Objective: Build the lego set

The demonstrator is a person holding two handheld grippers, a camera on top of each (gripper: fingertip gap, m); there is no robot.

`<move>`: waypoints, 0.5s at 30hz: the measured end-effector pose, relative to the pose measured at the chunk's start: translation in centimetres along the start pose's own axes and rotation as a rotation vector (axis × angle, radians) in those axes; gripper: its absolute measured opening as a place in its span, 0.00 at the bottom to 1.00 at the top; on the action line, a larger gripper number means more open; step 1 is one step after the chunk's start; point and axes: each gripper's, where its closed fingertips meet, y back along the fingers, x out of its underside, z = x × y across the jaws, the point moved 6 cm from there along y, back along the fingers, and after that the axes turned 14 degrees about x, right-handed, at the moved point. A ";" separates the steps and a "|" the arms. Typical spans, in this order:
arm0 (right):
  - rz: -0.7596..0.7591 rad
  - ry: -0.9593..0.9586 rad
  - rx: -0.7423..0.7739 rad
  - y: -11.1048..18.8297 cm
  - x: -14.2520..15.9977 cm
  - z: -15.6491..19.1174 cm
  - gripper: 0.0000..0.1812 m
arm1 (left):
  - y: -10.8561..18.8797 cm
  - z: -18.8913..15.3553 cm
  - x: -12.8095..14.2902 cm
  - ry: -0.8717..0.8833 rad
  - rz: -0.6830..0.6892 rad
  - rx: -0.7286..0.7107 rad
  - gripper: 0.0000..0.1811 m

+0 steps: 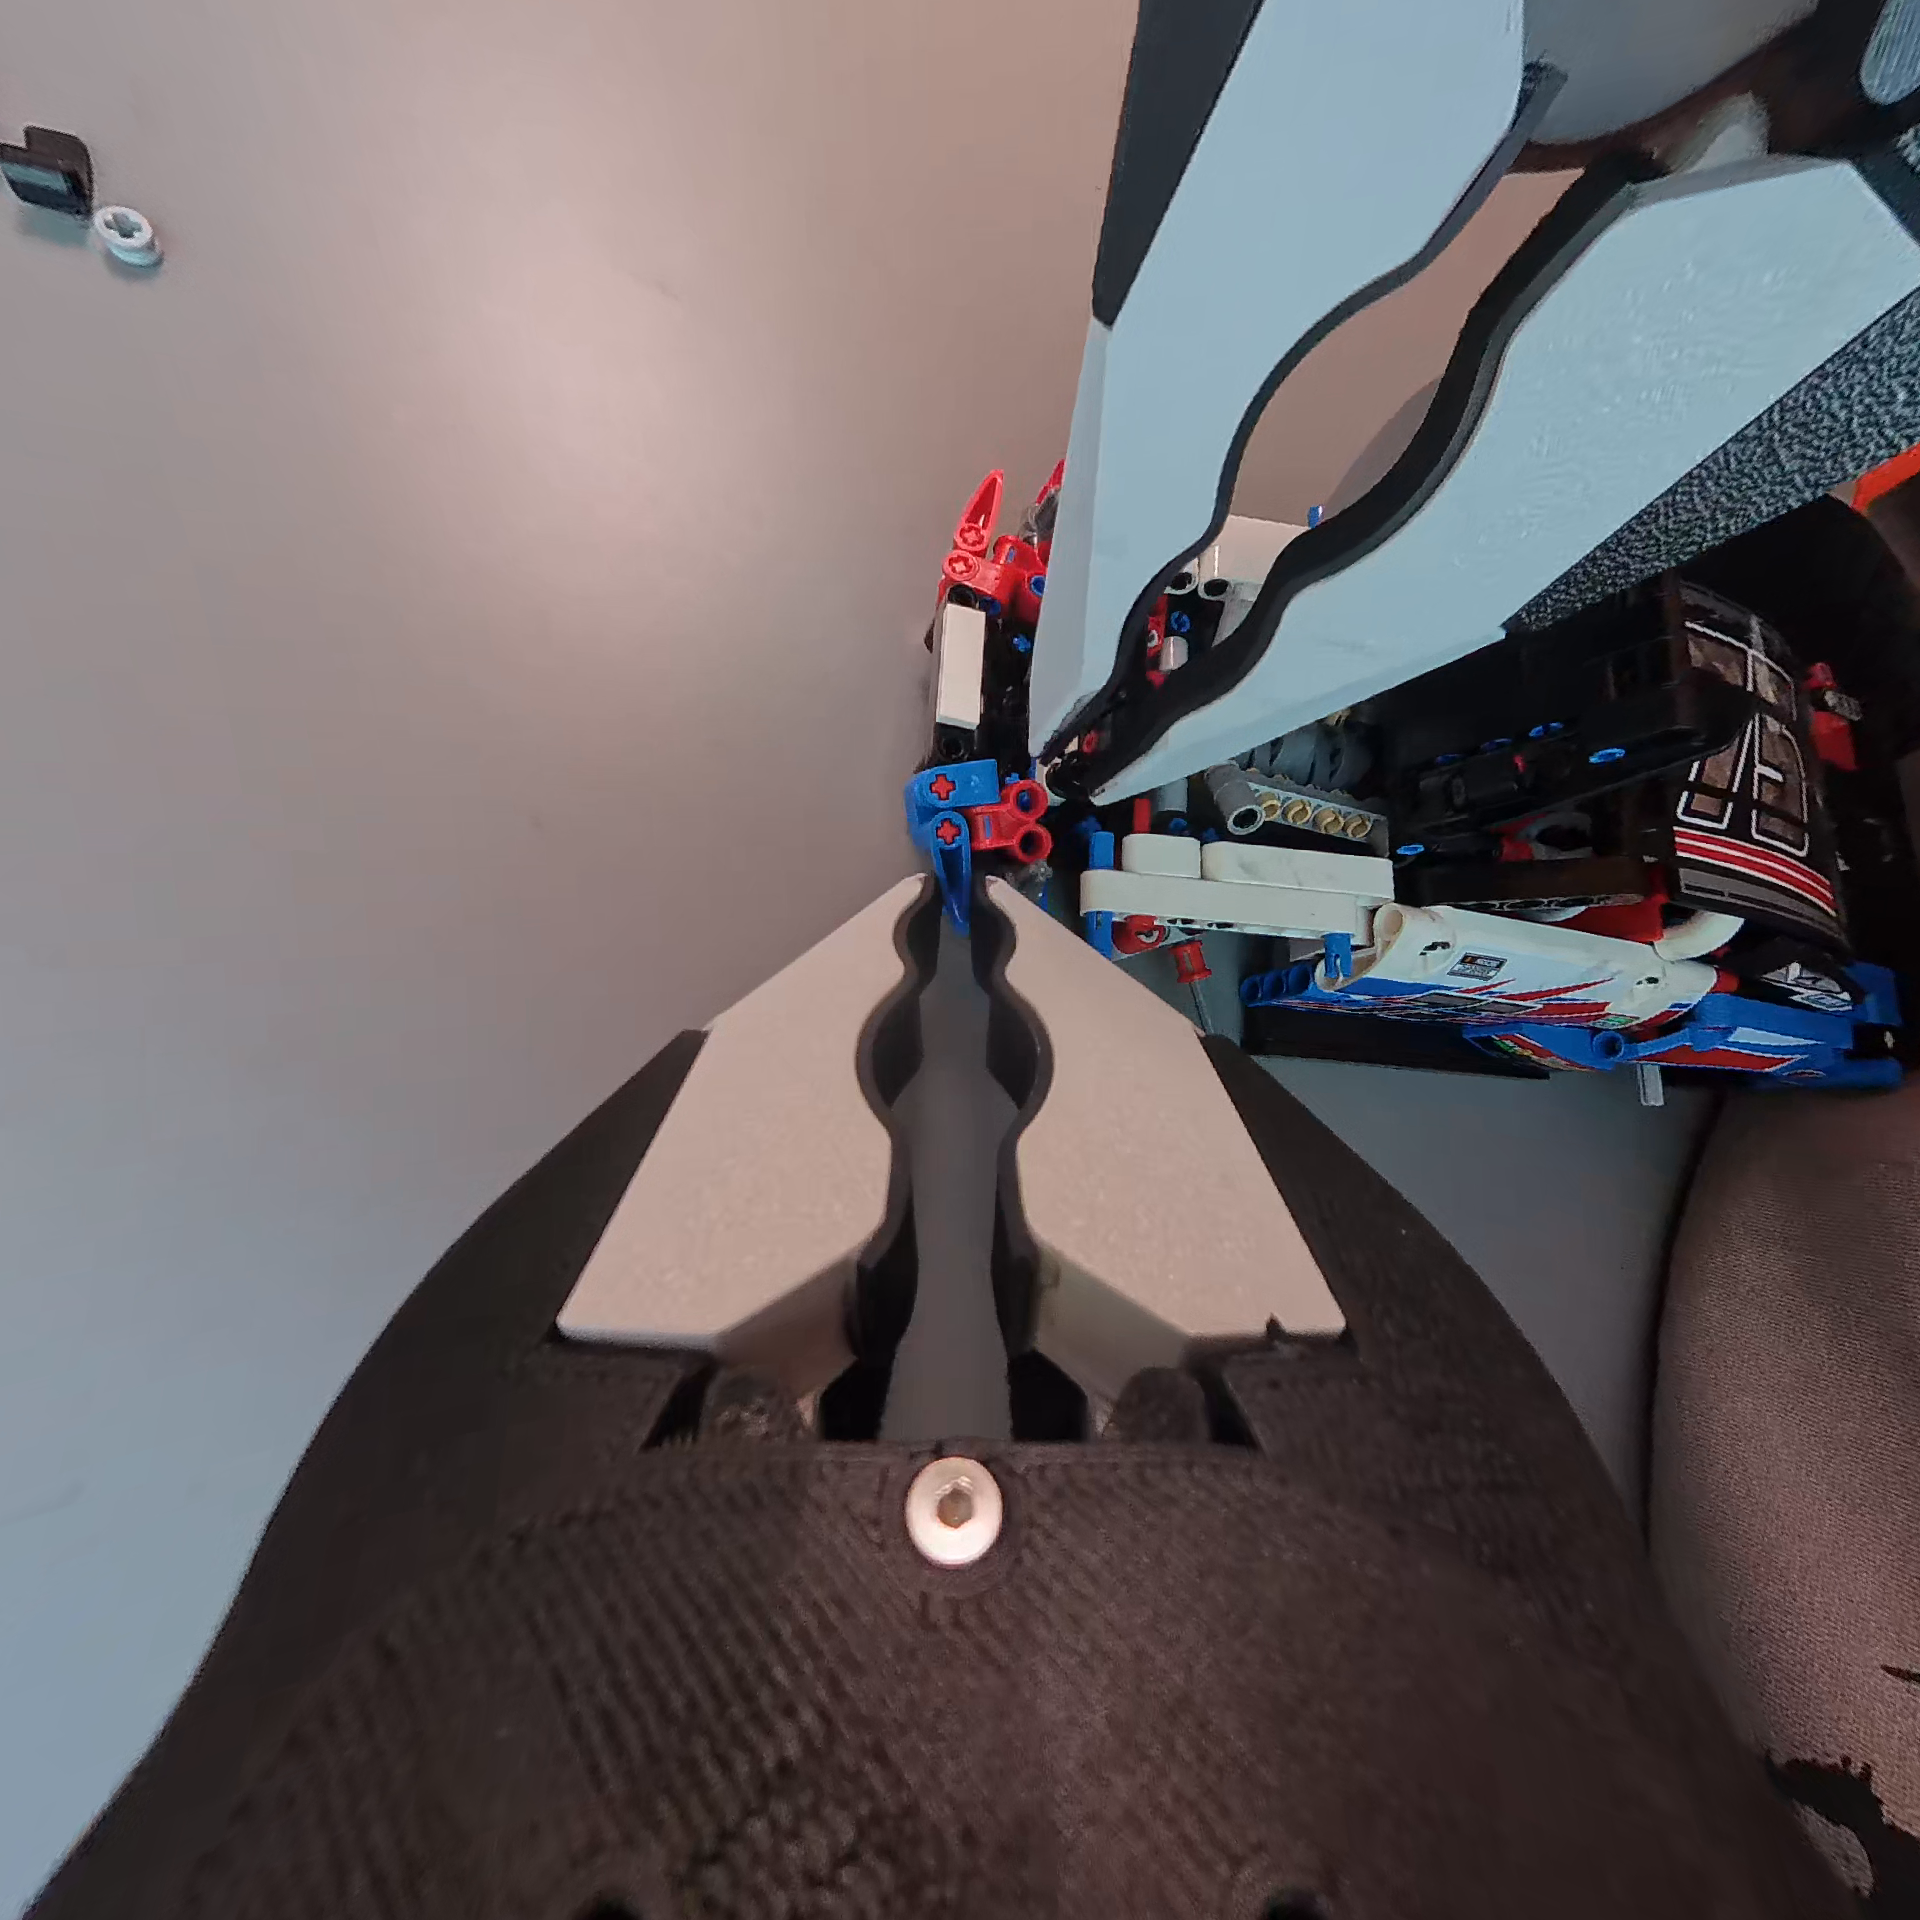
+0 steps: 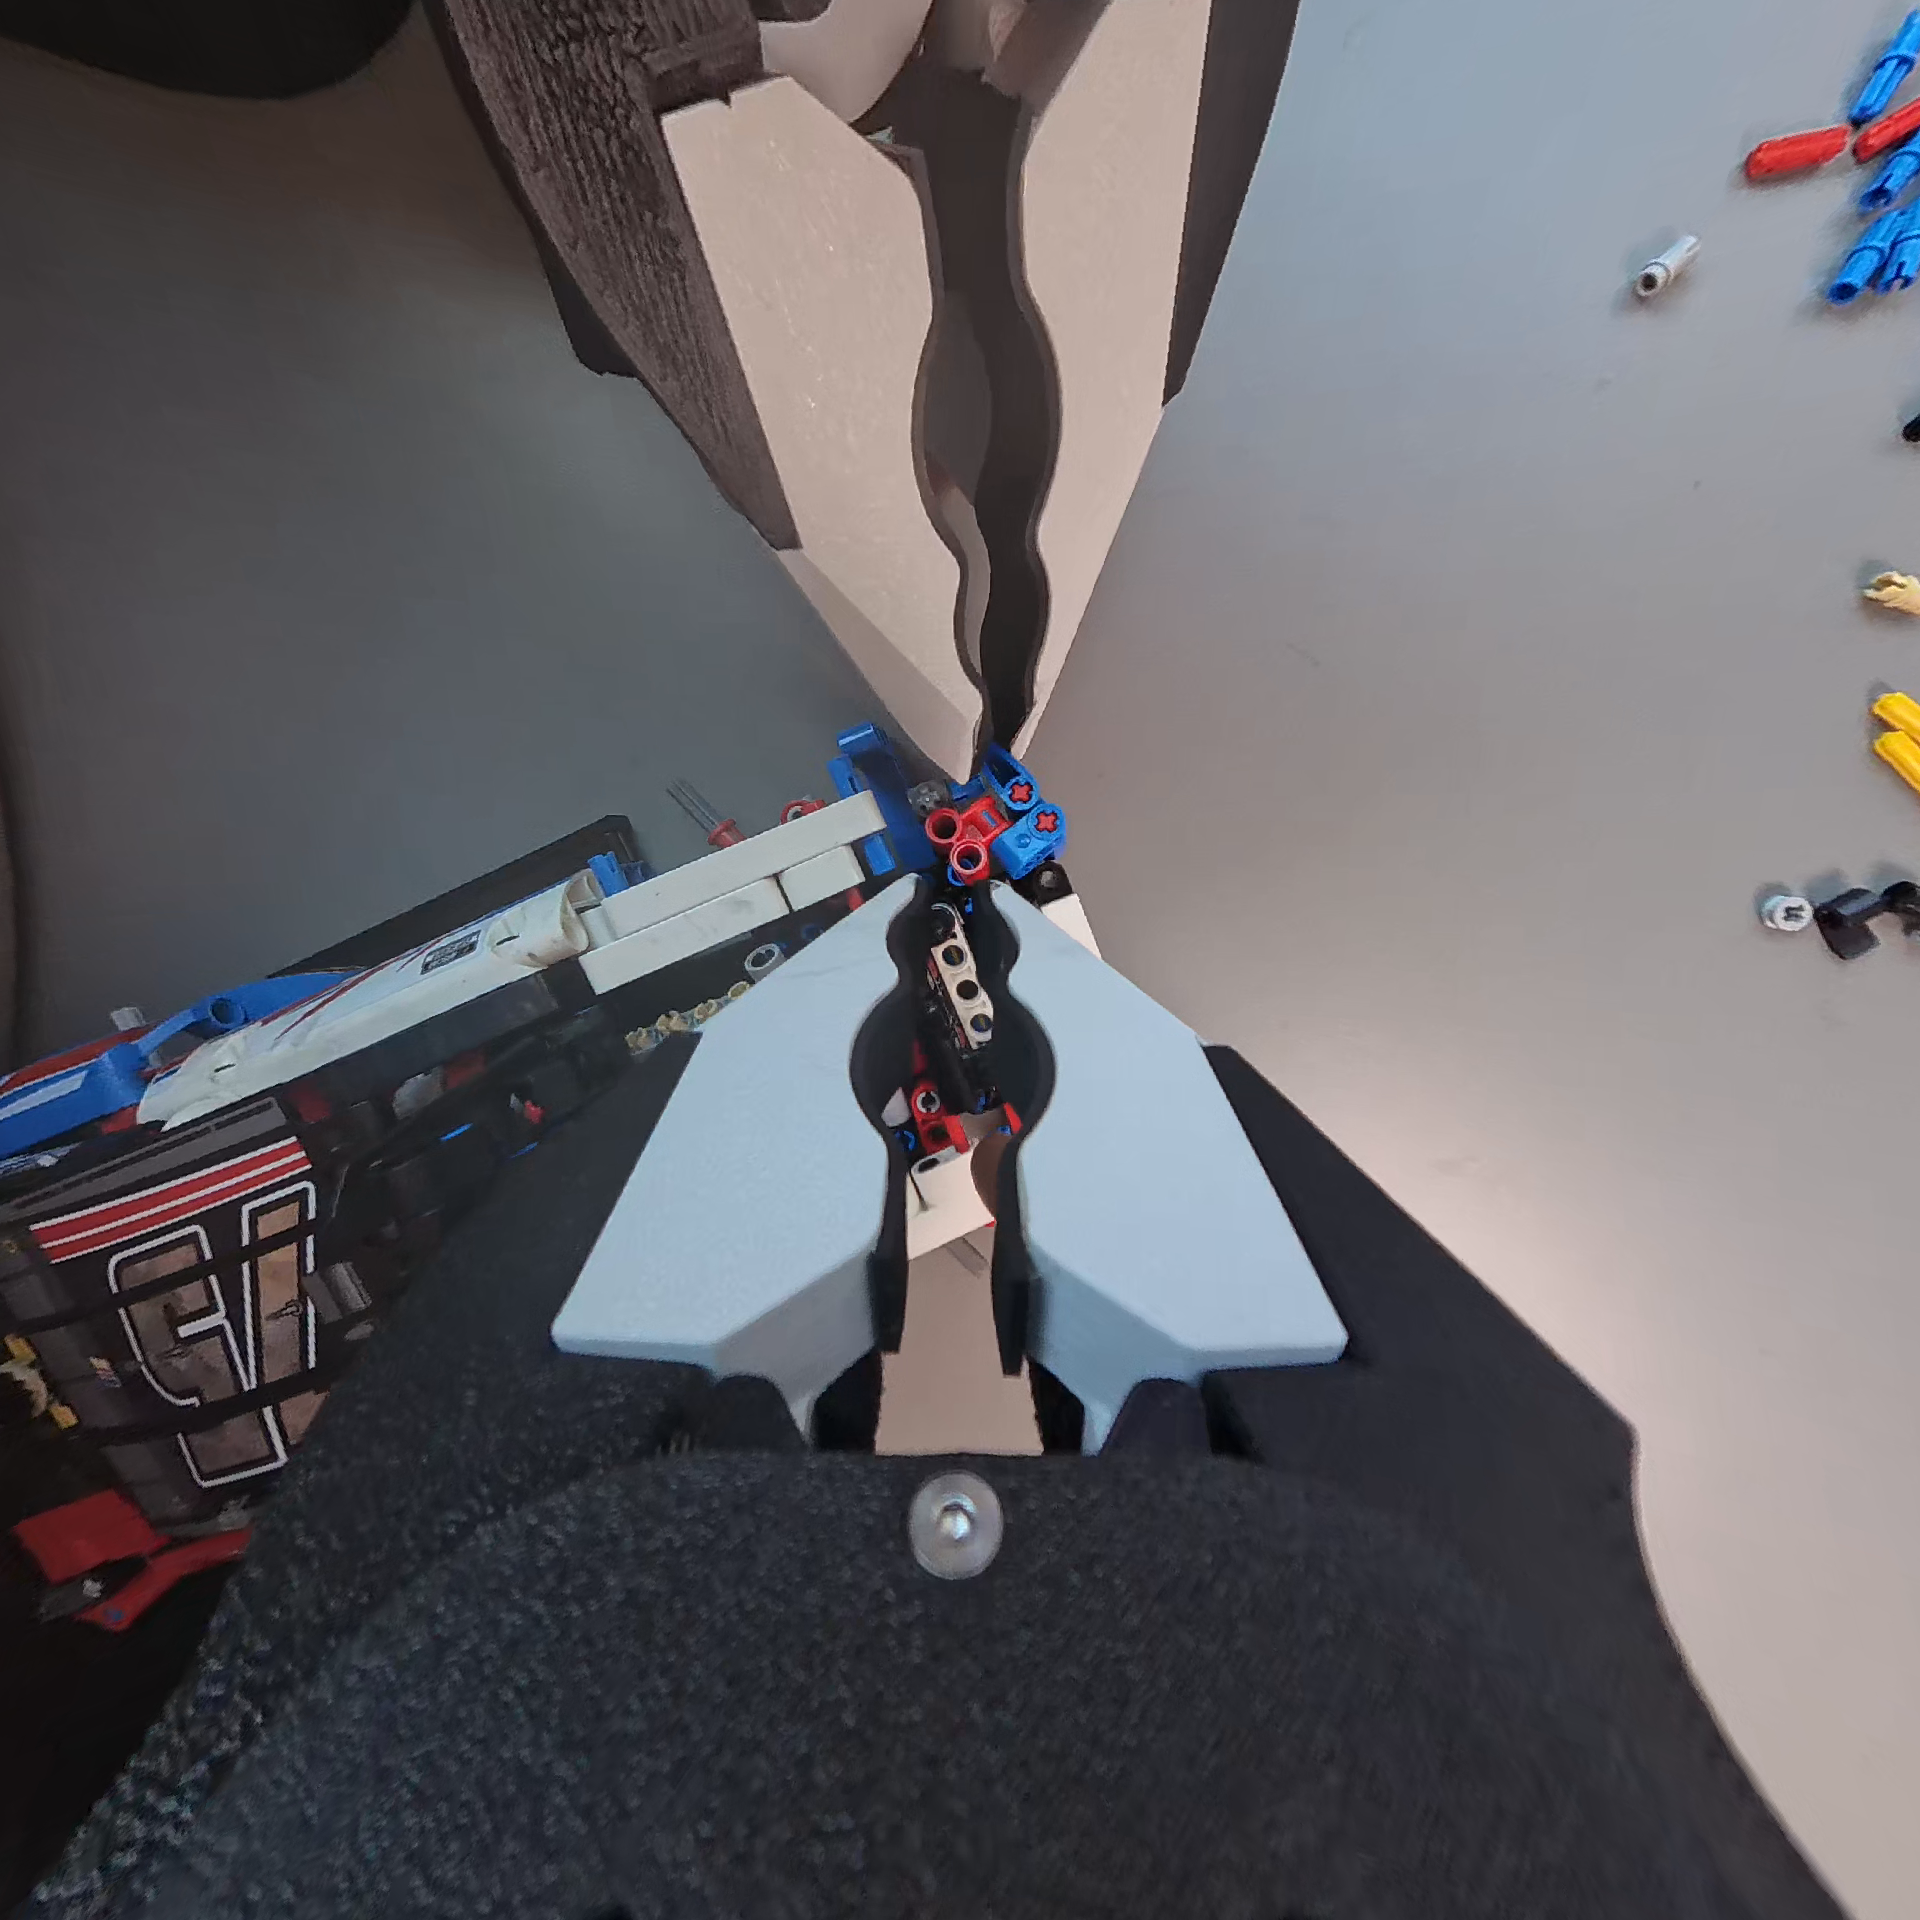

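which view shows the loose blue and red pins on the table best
The right wrist view: the loose blue and red pins lie in plain sight at its top right edge, on the bare table. The left wrist view shows none of them, only a small black piece and a grey bush.

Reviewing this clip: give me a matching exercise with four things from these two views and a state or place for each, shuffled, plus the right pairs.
Things:
1. left tool
2. right tool
3. blue pegs
4. grey ring

States or places:
A. lying loose beside a small black piece
B. tips pinching the blue piece at the car model's end
C. in a loose pile with red pegs, far from the model
D. straddling the model's black and white frame

Pairs: 1-B, 2-D, 3-C, 4-A
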 end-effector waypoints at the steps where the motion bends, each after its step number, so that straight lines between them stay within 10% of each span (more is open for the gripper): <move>1: 0.002 -0.002 0.005 -0.1 0.1 0.0 0.03 | 0.0 0.0 0.0 -0.002 0.001 -0.004 0.02; 15: 0.002 -0.036 0.011 0.0 0.1 -0.1 0.04 | 0.0 -0.5 -0.3 -0.037 0.034 -0.043 0.02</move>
